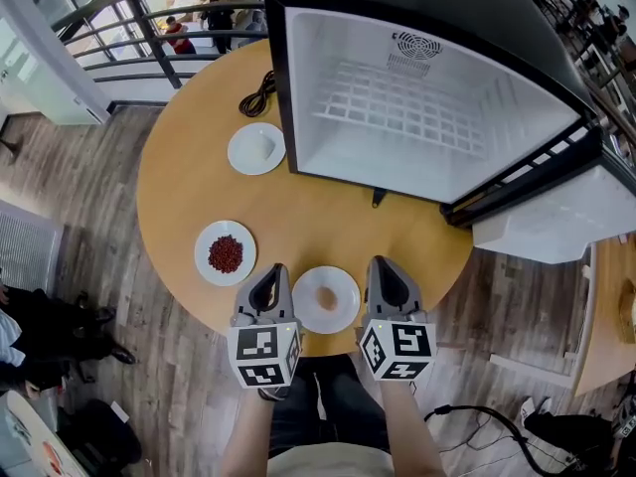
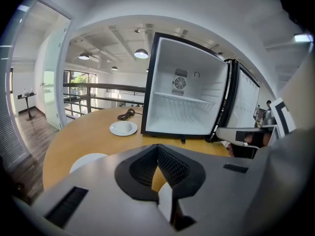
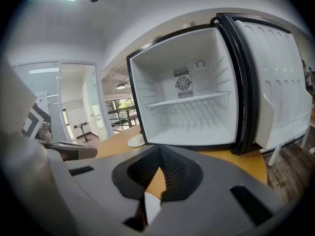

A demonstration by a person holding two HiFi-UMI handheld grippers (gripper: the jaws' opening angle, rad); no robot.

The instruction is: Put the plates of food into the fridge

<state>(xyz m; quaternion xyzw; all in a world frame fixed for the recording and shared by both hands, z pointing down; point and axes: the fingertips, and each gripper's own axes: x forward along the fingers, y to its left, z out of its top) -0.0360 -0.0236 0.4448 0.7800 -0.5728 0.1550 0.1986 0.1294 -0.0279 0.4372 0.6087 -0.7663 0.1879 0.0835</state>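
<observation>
**Both grippers shut beside the nearest plate, fridge open**

My left gripper (image 1: 272, 274) and right gripper (image 1: 384, 268) hover over the near edge of the round wooden table (image 1: 328, 217), one on each side of the plate with the pale ring-shaped food (image 1: 326, 299). That plate sits right at the near edge, between the two grippers and gripped by neither. In the left gripper view my jaws are drawn together at the tips with nothing between them (image 2: 157, 149). Only the tabletop and a sliver of white plate rim show through the gap below. The right gripper (image 3: 160, 155) looks the same: tips meeting, nothing held.

The plate of red food (image 1: 226, 253) lies near the table's left edge, well apart from the near plate. A third plate, the white one (image 1: 256, 148), holds something pale that I cannot make out. It rests toward the far left of the table, just beside the fridge's left front corner. A dark coiled cable (image 1: 258, 94) lies behind it by the far edge.

The fridge (image 1: 298, 87) stands on the far right part of the table, its door (image 1: 556, 212) swung wide to the right past the table's edge. Inside, the white walls, a wire shelf (image 1: 407, 102) and a round vent on the back wall are plain to see, and the floor of the compartment is bare.
</observation>
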